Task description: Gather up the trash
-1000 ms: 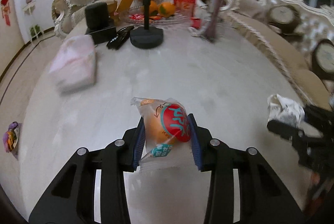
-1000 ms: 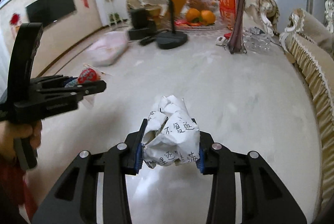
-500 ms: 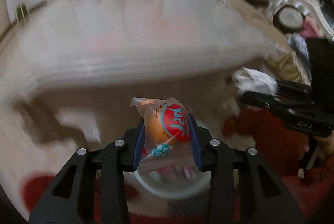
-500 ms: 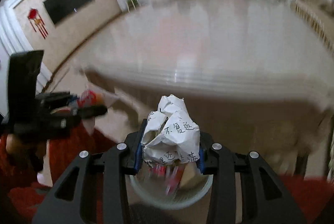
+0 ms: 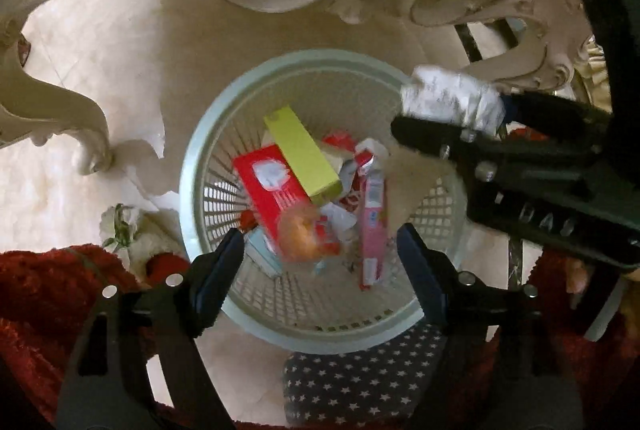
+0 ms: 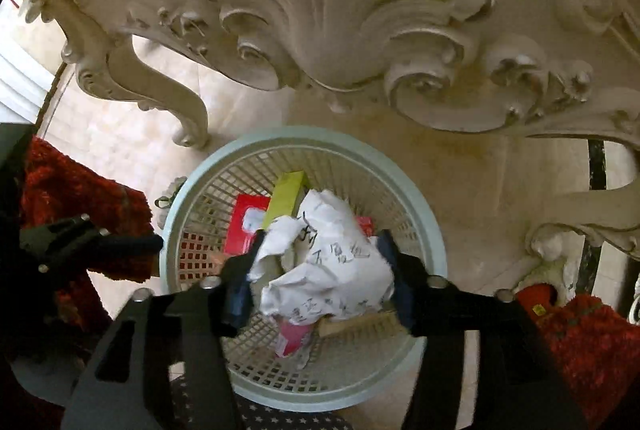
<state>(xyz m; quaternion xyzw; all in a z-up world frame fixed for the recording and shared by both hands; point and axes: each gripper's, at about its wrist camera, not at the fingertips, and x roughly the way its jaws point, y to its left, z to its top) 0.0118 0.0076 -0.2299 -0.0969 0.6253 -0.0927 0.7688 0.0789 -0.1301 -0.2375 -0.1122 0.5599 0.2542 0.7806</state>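
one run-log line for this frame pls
left gripper: opening, snack packet dropping | right gripper: opening, crumpled paper between jaws | over wastebasket

Black plastic left tool (image 5: 320,264) with blue pads, silver screws; fuzzy red clothing (image 5: 32,294), possibly trousers.

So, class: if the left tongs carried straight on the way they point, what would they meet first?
Probably the snack packet, blurred and loose between the opening left tongs. Past it lies the trash in the basket, likely the red box; depth is unclear.
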